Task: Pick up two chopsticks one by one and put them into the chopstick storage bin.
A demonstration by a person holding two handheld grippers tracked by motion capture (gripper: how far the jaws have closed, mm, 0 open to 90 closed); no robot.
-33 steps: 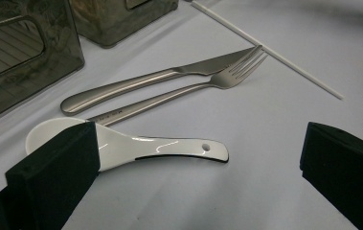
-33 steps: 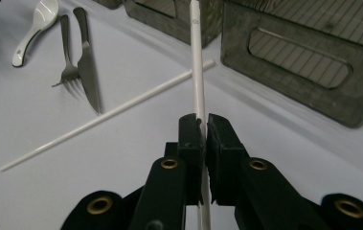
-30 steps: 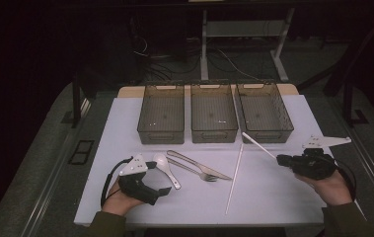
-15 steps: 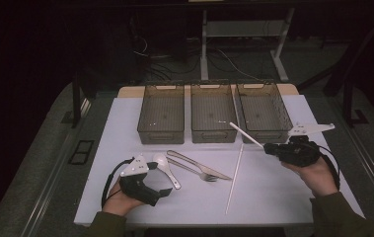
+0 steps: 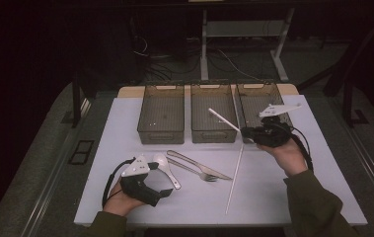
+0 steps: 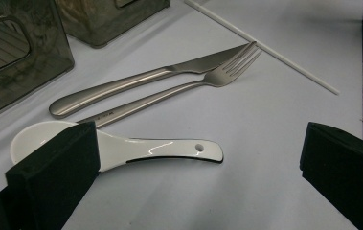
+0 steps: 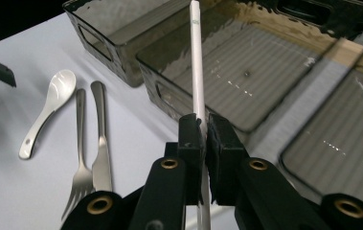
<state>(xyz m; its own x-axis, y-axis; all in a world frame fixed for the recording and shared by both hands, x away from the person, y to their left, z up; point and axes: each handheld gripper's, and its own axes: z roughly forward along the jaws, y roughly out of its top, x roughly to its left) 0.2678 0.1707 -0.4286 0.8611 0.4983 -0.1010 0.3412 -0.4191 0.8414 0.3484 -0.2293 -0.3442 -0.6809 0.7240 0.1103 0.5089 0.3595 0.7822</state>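
The right tongs (image 5: pixel 246 132) are clenched on a white chopstick (image 5: pixel 223 120), held up off the tabletop (image 5: pixel 322 163) in front of the bins. In the right gripper view the two black jaws pinch the stick low on its length, and the rest of it rises away from them over the middle bin (image 7: pixel 246 62). From the high view the chopstick slants up and to the left from the tongs, its free end hanging over the near wall of the middle bin (image 5: pixel 212 118), with the right bin (image 5: pixel 261 98) just behind the person's right hand (image 5: pixel 285 153).

A second white chopstick (image 5: pixel 235 177) lies flat on the tabletop, running from near the right hand down toward the front edge. Left of it lie a steel knife (image 5: pixel 197 164) and a fork (image 5: pixel 194 170), side by side and close together, their tips pointing right. Just left of those rests a white ceramic spoon (image 5: pixel 166 168), its bowl toward the bins.

The left tongs (image 5: pixel 167 192) sit low on the tabletop near the front edge, released, jaws standing well apart and grasping nothing. In the left gripper view the spoon (image 6: pixel 160 149) lies just beyond the jaws, its bowl partly hidden behind one of them, with the knife (image 6: pixel 141 81) and fork (image 6: pixel 217 79) further off. The left bin (image 5: pixel 161 116) stands beyond the spoon and cutlery, in line with the other two.
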